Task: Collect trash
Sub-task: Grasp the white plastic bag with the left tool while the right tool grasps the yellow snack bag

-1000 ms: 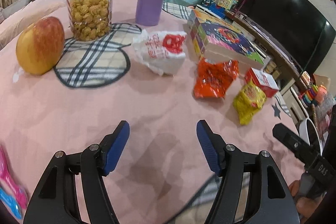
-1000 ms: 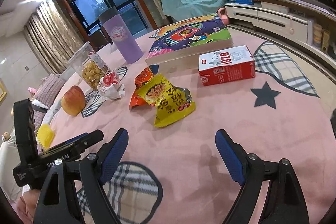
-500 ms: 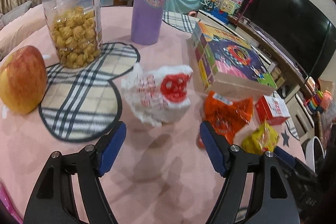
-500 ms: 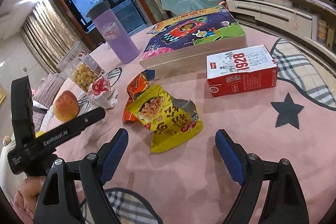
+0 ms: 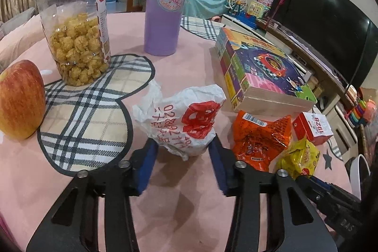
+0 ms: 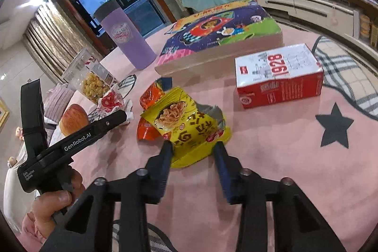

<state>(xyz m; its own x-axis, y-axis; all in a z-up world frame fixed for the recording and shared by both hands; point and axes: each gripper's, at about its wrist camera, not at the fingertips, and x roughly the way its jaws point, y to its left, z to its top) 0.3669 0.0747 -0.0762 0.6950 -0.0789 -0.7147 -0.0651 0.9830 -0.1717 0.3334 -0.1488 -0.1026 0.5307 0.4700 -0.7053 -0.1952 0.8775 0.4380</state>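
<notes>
A crumpled white plastic bag with red print (image 5: 184,119) lies on the pink tablecloth. My left gripper (image 5: 182,148) straddles its near end; the jaws are closing and both blue pads touch its sides. Right of the bag sit an orange snack wrapper (image 5: 259,141) and a yellow snack wrapper (image 5: 300,157). In the right wrist view that yellow wrapper (image 6: 186,126) lies flat, partly over the orange one (image 6: 146,129). My right gripper (image 6: 192,148) is closing on the yellow wrapper's near corner, its pads against both edges.
An apple (image 5: 21,100), a popcorn jar (image 5: 78,39) and a purple tumbler (image 5: 165,4) stand behind the bag. A puzzle box (image 5: 262,72) and a red-and-white carton (image 6: 278,77) lie at the right. A hand (image 6: 52,202) holds the left gripper's handle.
Both grippers moved forward to the trash. The left jaws narrowed around the white bag. The right jaws narrowed around the yellow wrapper.
</notes>
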